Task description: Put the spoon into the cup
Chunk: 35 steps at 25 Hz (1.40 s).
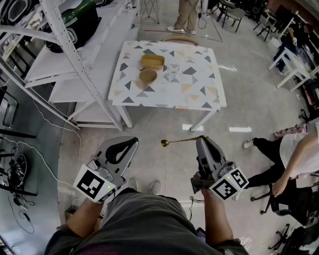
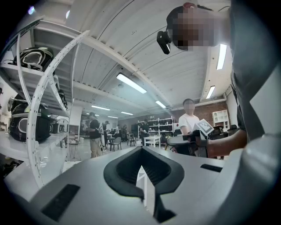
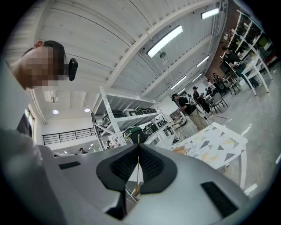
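A slim gold spoon (image 1: 178, 141) sticks out level to the left from my right gripper (image 1: 202, 139), which is shut on its handle end, bowl end free. In the right gripper view the spoon (image 3: 138, 169) shows as a thin gold line pinched between the dark pads. A clear glass cup (image 1: 173, 73) stands on the patterned table (image 1: 199, 97), well ahead of both grippers. My left gripper (image 1: 133, 142) is held low at the left, shut with nothing in it. Both grippers hover over the floor, short of the table.
A wooden bowl (image 1: 148, 75) and a wooden tray (image 1: 152, 61) sit on the table left of the cup. White metal shelving (image 1: 65, 55) stands at the left. One person sits at the right (image 1: 294, 154); another stands beyond the table (image 1: 187, 15).
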Each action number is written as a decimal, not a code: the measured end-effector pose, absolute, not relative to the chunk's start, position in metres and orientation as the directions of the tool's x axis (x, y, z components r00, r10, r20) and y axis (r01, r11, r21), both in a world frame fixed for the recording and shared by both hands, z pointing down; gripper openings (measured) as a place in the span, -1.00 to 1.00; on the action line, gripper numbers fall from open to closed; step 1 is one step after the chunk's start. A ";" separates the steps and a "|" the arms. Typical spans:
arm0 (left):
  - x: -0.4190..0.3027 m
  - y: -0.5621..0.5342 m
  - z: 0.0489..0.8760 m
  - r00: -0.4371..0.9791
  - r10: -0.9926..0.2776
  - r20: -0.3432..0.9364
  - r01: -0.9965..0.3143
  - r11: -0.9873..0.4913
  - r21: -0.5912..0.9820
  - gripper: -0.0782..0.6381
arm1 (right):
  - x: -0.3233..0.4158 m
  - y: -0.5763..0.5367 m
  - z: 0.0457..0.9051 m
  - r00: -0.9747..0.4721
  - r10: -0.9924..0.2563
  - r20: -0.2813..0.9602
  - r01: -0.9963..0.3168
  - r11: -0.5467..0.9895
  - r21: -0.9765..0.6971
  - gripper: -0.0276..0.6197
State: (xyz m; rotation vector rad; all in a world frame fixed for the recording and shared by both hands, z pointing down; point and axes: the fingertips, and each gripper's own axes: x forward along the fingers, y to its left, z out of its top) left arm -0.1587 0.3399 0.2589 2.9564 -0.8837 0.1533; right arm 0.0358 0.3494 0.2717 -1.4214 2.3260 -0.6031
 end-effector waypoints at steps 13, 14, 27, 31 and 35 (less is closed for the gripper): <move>-0.116 0.330 0.268 0.830 -0.546 0.110 -0.552 -0.833 0.028 -0.74 | 0.076 0.337 0.285 -0.437 -0.898 -0.059 -0.736 0.394 -0.550 -0.84; -0.114 0.328 0.270 0.830 -0.545 0.116 -0.552 -0.833 0.031 -0.74 | 0.079 0.336 0.286 -0.434 -0.899 -0.056 -0.736 0.390 -0.553 -0.84; -0.085 0.281 0.271 0.849 -0.525 0.054 -0.527 -0.849 0.029 -0.74 | 0.106 0.298 0.304 -0.412 -0.911 -0.033 -0.749 0.359 -0.557 -0.84; -0.085 0.257 0.286 0.851 -0.515 0.100 -0.521 -0.852 0.049 -0.74 | 0.108 0.275 0.310 -0.402 -0.915 -0.025 -0.753 0.346 -0.560 -0.84; -0.088 0.221 0.286 0.853 -0.516 0.073 -0.520 -0.853 0.046 -0.74 | 0.103 0.243 0.317 -0.402 -0.915 -0.012 -0.755 0.339 -0.561 -0.84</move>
